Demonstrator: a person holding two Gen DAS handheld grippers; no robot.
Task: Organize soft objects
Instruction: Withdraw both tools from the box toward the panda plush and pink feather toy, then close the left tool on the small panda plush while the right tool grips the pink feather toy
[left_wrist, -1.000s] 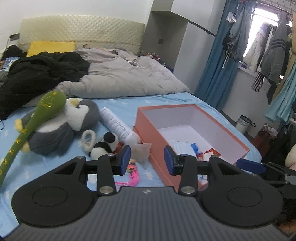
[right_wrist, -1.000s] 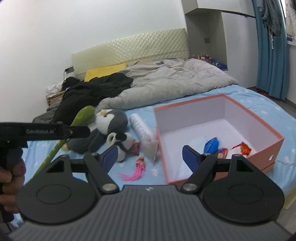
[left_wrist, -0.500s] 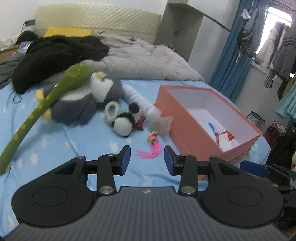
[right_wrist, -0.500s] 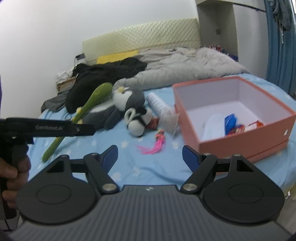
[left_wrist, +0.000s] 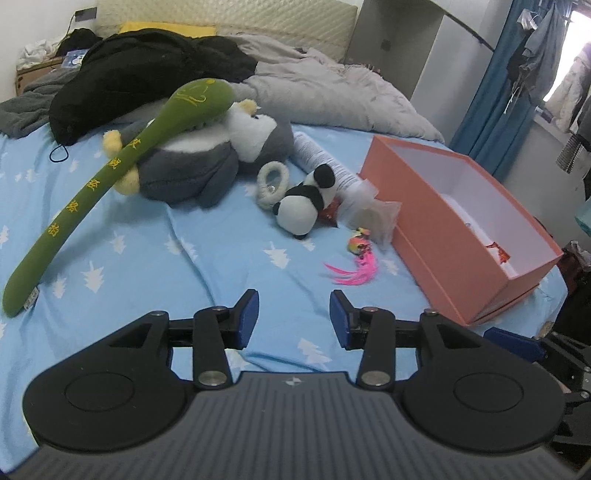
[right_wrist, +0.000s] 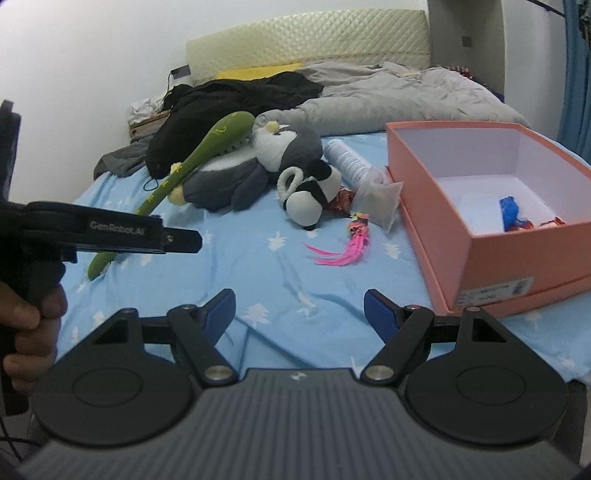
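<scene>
A grey penguin plush (left_wrist: 192, 162) (right_wrist: 255, 162) lies on the blue bed sheet (left_wrist: 207, 266) with a long green plush stick (left_wrist: 110, 173) (right_wrist: 192, 155) across it. A small panda plush (left_wrist: 304, 205) (right_wrist: 314, 192) and a pink tasselled toy (left_wrist: 356, 258) (right_wrist: 347, 243) lie nearer the open orange box (left_wrist: 436, 236) (right_wrist: 517, 254). My left gripper (left_wrist: 293, 319) hovers over bare sheet short of the pink toy, its jaws opening with nothing between them. My right gripper (right_wrist: 299, 312) stands open and empty above the sheet, left of the box.
A white cylinder (left_wrist: 321, 158) and a clear pouch (left_wrist: 376, 218) lie beside the box. A few small items lie inside the box (right_wrist: 517, 218). A black garment (left_wrist: 129, 70) and grey duvet (left_wrist: 332, 96) cover the bed's far end. A hand holds the left gripper's handle (right_wrist: 26, 317).
Both grippers have sunk toward the bed and drawn closer to the toys. The box has slid to the right in both views. The left jaws stand slightly wider.
</scene>
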